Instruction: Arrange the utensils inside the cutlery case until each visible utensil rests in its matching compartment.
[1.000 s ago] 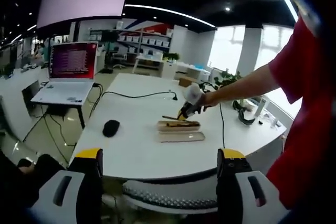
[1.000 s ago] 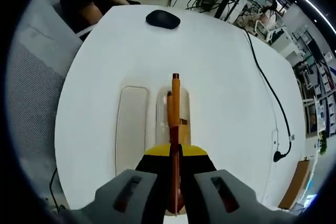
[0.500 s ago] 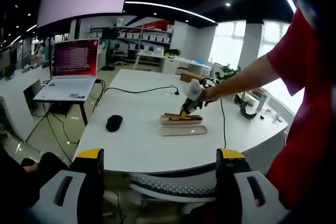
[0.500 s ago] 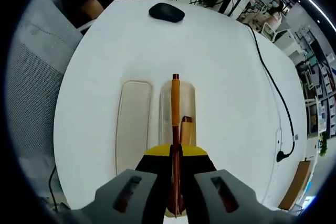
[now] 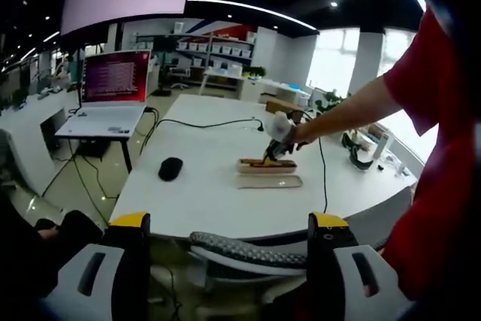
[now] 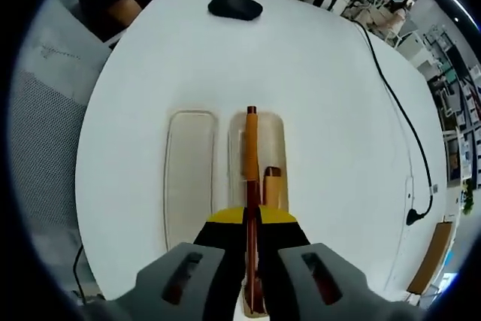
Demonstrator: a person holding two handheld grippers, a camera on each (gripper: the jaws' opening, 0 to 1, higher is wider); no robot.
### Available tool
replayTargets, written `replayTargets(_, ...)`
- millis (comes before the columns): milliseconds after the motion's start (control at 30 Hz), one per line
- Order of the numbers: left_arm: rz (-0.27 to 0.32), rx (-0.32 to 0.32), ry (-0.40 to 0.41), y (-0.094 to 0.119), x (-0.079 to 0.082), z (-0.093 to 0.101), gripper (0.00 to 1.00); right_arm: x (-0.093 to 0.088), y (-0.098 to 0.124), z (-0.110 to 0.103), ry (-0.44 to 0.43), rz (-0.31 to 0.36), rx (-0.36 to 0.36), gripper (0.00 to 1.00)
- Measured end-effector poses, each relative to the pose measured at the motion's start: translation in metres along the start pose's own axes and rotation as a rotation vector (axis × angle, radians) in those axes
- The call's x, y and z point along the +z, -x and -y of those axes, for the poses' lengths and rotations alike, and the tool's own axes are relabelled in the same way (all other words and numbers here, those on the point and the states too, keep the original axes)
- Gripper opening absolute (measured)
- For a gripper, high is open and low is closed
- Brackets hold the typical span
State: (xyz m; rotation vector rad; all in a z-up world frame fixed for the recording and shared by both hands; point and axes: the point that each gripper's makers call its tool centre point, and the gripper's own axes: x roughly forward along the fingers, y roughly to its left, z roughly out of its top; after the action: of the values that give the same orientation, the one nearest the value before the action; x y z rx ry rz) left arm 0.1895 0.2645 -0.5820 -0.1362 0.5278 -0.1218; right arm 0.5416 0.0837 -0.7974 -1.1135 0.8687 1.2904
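Writing: none can be read on the case or utensils.
Right gripper (image 6: 251,223): closed on a wooden-handled utensil (image 6: 249,148), held over the cutlery case (image 6: 256,129).
Case: near the table (image 6: 316,95) middle, its lid (image 6: 189,174) beside.
Left gripper (image 5: 225,261): jaws apart, holding nothing, back from the table edge.

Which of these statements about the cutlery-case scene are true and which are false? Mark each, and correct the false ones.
1. The right tool is shut on the orange-handled utensil. True.
2. The left tool is holding the case lid. False: it is open, holding nothing, back from the table.
3. The lid lies beside the case base on the white table. True.
4. A black mouse sits inside the case. False: it rests on the table, apart from the case.
5. Another brown utensil lies in the base. True.
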Motion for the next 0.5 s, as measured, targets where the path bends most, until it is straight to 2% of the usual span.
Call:
replayTargets(67,-0.005,0.003,-0.010,0.001,0.000,-0.001,0.88,0.006,-0.002,-0.004,-0.071,0.036,0.008,0.01)
replayTargets(233,0.000,0.016,-0.016,0.003,0.004,-0.006,0.87,0.003,-0.002,0.003,-0.008,0.014,-0.007,0.01)
replayTargets(433,0.003,0.014,-0.014,0.000,0.004,-0.007,0.87,-0.005,0.000,0.003,-0.041,-0.004,0.013,0.01)
replayTargets(500,0.000,0.011,-0.015,-0.002,0.004,-0.007,0.87,-0.003,0.001,-0.006,-0.051,0.006,0.026,0.01)
